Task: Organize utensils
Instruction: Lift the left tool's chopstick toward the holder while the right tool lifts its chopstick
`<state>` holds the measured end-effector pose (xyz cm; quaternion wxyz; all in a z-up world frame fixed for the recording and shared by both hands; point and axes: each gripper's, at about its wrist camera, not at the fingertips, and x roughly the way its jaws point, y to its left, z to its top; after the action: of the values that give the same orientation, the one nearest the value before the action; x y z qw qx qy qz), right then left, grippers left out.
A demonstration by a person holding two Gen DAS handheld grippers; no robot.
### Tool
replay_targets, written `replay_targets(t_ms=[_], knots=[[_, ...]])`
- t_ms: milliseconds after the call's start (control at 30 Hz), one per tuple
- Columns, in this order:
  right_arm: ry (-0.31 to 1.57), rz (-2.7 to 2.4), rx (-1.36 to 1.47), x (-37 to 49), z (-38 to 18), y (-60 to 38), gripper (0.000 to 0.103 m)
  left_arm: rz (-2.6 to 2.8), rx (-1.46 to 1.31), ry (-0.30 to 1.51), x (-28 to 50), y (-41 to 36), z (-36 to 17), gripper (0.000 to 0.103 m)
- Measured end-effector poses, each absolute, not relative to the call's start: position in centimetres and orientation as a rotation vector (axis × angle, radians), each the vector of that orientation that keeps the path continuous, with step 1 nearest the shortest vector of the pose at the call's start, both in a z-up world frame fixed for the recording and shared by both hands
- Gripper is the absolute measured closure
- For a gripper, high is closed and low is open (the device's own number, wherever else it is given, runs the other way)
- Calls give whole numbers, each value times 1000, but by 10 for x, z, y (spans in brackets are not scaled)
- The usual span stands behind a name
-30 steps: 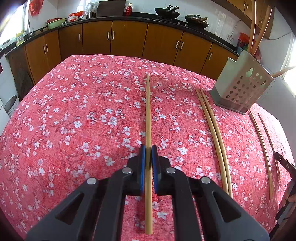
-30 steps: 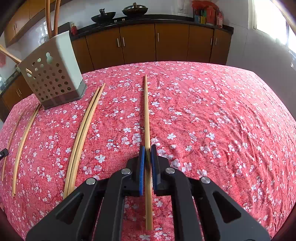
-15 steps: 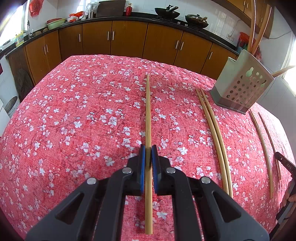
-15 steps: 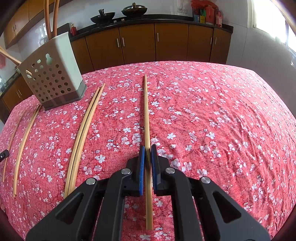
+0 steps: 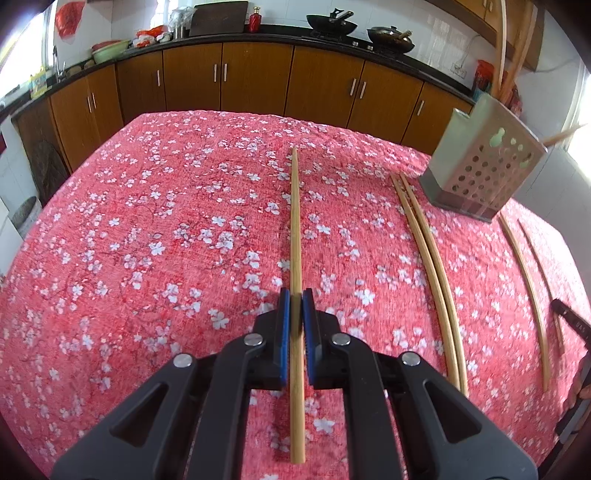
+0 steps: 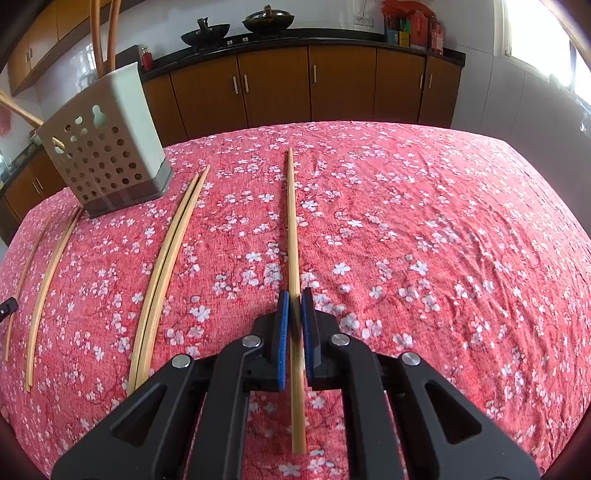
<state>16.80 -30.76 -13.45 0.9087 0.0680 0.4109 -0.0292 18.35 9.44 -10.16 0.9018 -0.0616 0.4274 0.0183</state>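
Note:
My left gripper (image 5: 295, 299) is shut on a long bamboo chopstick (image 5: 295, 221) that points forward over the red floral tablecloth (image 5: 147, 240). My right gripper (image 6: 294, 298) is shut on another bamboo chopstick (image 6: 291, 221) in the same way. A grey perforated utensil holder (image 5: 484, 173) stands at the far right in the left wrist view and at the far left in the right wrist view (image 6: 107, 155); several chopsticks stand in it. A pair of chopsticks (image 5: 428, 258) lies on the cloth between the two grippers, also seen in the right wrist view (image 6: 166, 258).
Two more chopsticks (image 5: 524, 266) lie beyond the holder's near side, at the left in the right wrist view (image 6: 48, 273). Brown kitchen cabinets (image 5: 258, 77) and a dark counter with woks (image 6: 240, 29) run behind the table. The right gripper's tip (image 5: 570, 319) shows at the frame edge.
Both grippers have lifted slightly with their chopsticks; the views are slightly blurred. Nothing else has moved.

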Motion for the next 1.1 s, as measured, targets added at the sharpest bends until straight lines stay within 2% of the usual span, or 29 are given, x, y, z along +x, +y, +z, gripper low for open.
replay_targets(t_ms=[367, 833, 1100], knots=[[825, -47, 163, 156, -128, -310, 96, 41, -82, 881, 169, 87, -97, 95], [523, -24, 202, 122, -28, -328, 96, -26, -116, 594, 146, 79, 12, 95], [469, -2, 199, 126, -5, -324, 96, -63, -127, 520, 147, 72, 50, 95]])
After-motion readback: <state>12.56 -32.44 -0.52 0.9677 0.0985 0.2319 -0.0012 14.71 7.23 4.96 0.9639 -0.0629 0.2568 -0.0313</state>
